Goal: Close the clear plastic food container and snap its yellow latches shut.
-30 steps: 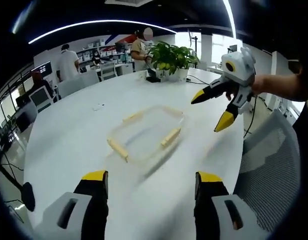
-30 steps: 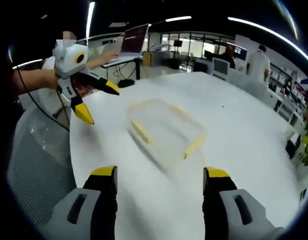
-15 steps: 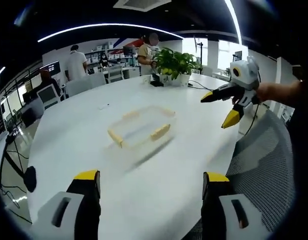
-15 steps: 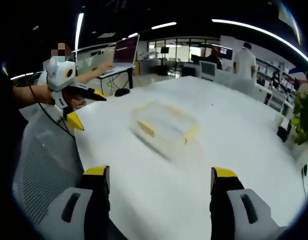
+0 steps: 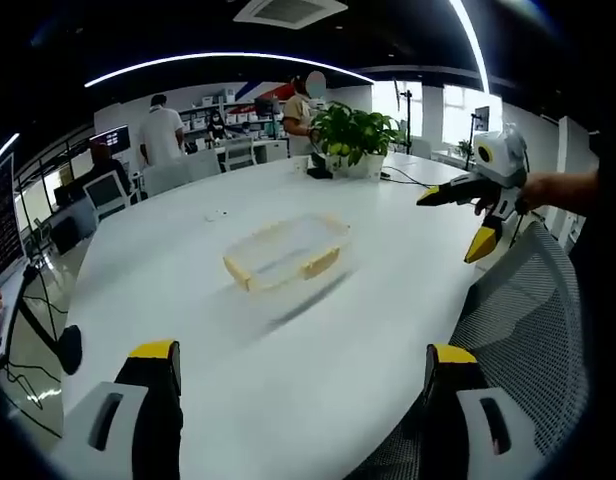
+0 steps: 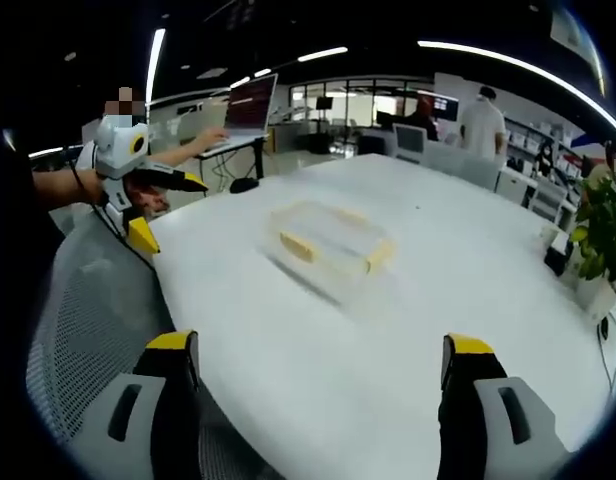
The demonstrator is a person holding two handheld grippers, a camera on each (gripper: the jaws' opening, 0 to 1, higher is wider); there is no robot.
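The clear plastic food container (image 5: 286, 252) with yellow latches sits on the round white table (image 5: 188, 300), lid on top, well ahead of both grippers. Its other side, the container (image 6: 330, 240), shows mid-table in the right gripper view. My left gripper (image 5: 300, 395) is open near the table's edge with nothing between its jaws; it also shows as the left gripper (image 6: 138, 210) at the left of the right gripper view. My right gripper (image 6: 320, 385) is open and empty too; it hangs as the right gripper (image 5: 466, 215) off the table's right side.
A grey mesh chair (image 5: 508, 330) stands at the table edge below the grippers. A potted plant (image 5: 353, 135) sits at the far side. People stand or sit at desks (image 5: 163, 135) behind. A laptop (image 6: 250, 105) is on a stand at the left.
Both grippers have drawn back from the container toward the table edge, so the container looks smaller and farther. The jaws of each stand wider apart. The container has not moved.
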